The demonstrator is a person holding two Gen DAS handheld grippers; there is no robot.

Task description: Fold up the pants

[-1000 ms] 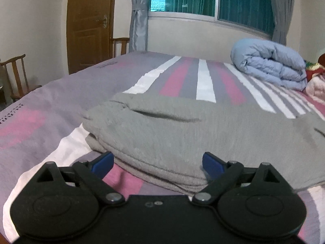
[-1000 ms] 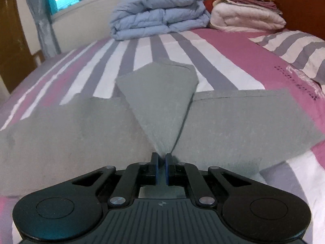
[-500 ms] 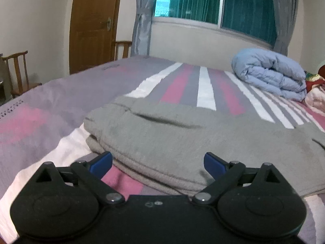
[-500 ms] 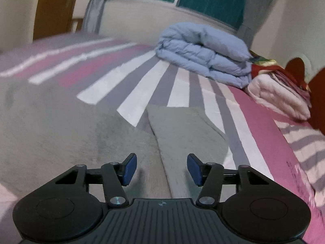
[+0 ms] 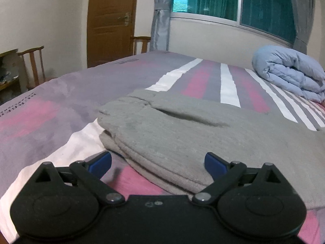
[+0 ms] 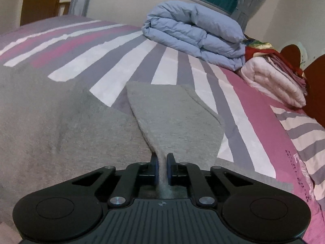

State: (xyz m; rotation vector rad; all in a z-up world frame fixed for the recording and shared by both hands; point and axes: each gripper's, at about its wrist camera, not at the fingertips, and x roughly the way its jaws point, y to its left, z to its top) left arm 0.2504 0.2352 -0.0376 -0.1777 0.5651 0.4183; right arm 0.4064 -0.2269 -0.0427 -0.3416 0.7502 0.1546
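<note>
The gray pants [image 5: 182, 138] lie spread across the striped bedspread [image 5: 50, 111], filling the centre and lower right of the left wrist view, with a folded, layered edge facing the camera at lower centre. In the right wrist view the same gray pants [image 6: 61, 132] cover the left half of the frame, and a triangular flap of the fabric rises through the centre toward the lower middle. The right gripper [image 6: 161, 169] is clenched on the narrow end of that flap, with the cloth pinched between its blue pads. The left gripper [image 5: 158, 162] is released, its blue-tipped fingers [image 5: 100, 161] set wide apart at the bottom of the frame, one on each side of the folded edge and not pressing on it. A folded blue duvet [image 6: 195, 32] sits on the bed at upper centre of the right wrist view, with a stack of pink bedding [image 6: 274, 79] just to its right. A wooden door [image 5: 109, 20], a chair [image 5: 33, 65] and a curtained window [image 5: 233, 0] occupy the top of the left wrist view.
</note>
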